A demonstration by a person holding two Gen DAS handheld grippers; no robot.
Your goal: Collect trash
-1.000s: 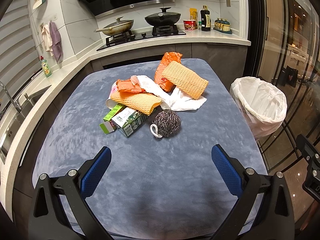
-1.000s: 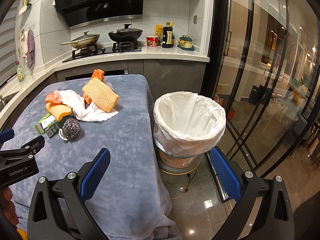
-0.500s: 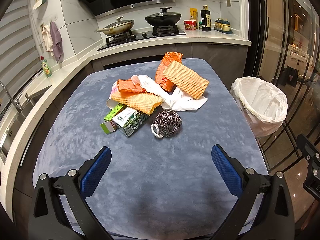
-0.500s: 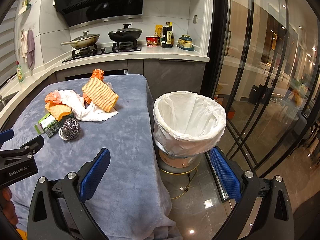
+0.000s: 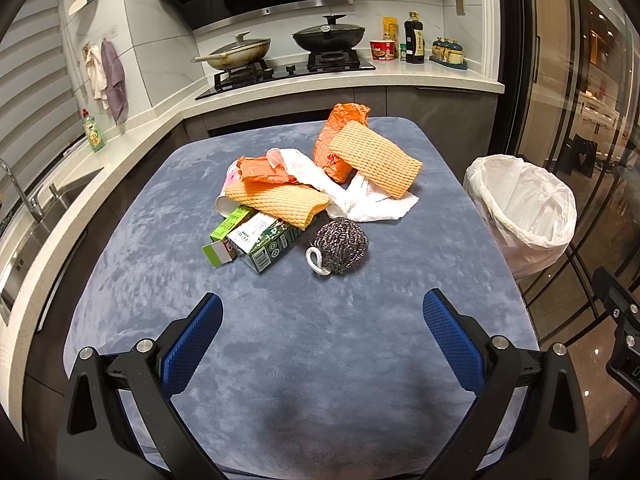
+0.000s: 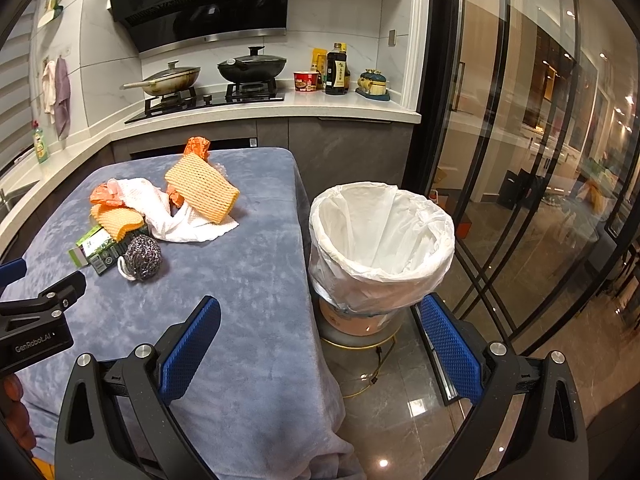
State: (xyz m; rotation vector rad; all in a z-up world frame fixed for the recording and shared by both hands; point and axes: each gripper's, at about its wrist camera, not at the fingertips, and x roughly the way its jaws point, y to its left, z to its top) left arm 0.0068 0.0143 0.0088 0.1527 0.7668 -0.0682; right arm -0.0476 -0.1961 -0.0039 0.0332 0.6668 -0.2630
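Note:
A heap of trash lies mid-table on the blue-grey cloth (image 5: 320, 360): a steel scourer (image 5: 340, 249), green cartons (image 5: 256, 242), two orange foam nets (image 5: 376, 160), orange wrappers (image 5: 340, 128) and white paper towel (image 5: 360, 200). My left gripper (image 5: 322, 312) hovers open near the table's front edge, short of the scourer, holding nothing. My right gripper (image 6: 318, 316) is open and empty over the table's right edge, facing the white-lined bin (image 6: 380, 248). The same heap (image 6: 160, 216) shows at its left.
The bin (image 5: 524, 212) stands on a stool beside the table's right edge. A counter with stove and pans (image 5: 280, 56) runs behind; a sink (image 5: 36, 208) is left. Glass doors (image 6: 520, 160) close off the right. The left gripper's body (image 6: 36, 320) shows at the right view's left edge.
Almost nothing has moved; the left wrist view has crept very slightly, and both grippers stay open and empty.

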